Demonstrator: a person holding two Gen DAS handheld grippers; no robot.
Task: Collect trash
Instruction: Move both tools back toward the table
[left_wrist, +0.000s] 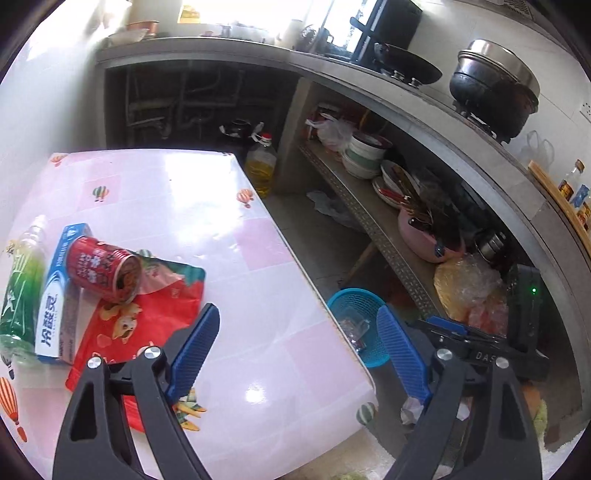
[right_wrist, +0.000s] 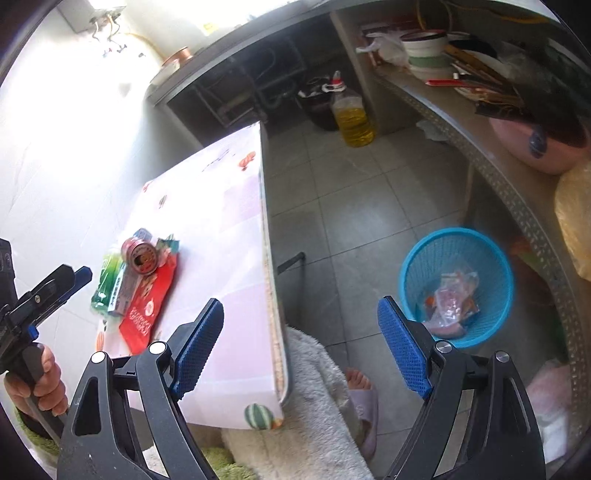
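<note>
Both grippers empty right now. Left gripper (left_wrist: 297, 341) spread wide, nothing between the blue ribbed pads, hovering over the near corner of the glossy pink-and-white checked tablecloth (left_wrist: 221, 236). Right gripper (right_wrist: 301, 341) just as wide and just as empty, hanging off the table edge above the grey tiled floor (right_wrist: 354, 206).

Trash pile all bunched at the far-left side of the table: red drinks can (left_wrist: 105, 269) on its side, open mouth aimed roughly toward the left gripper, long axis running diagonally from back-left to front-right. Resting partly on the blue-and-white toothpaste box (left_wrist: 59, 295) and partly on the flat red snack pouch (left_wrist: 147, 317). Green-labelled clear plastic bottle (left_wrist: 20, 288) lying alongside the box, furthest left.

Key bit for the next move: pile sits ahead and to the left of the left gripper, pouch edge almost under its left finger. Well away from the right gripper, clear across the tabletop. So, left side nearer by a lot, probably the one to go in. For the can, jaws look to need turning across that diagonal axis, not along it.

Blue mesh plastic wastebasket (right_wrist: 458, 288) down on the floor to the right of the table, already with some crinkly plastic wrappers (right_wrist: 452, 302) in it, just ahead and right of the right gripper. Handy for the drop, less so for the pick.
</note>
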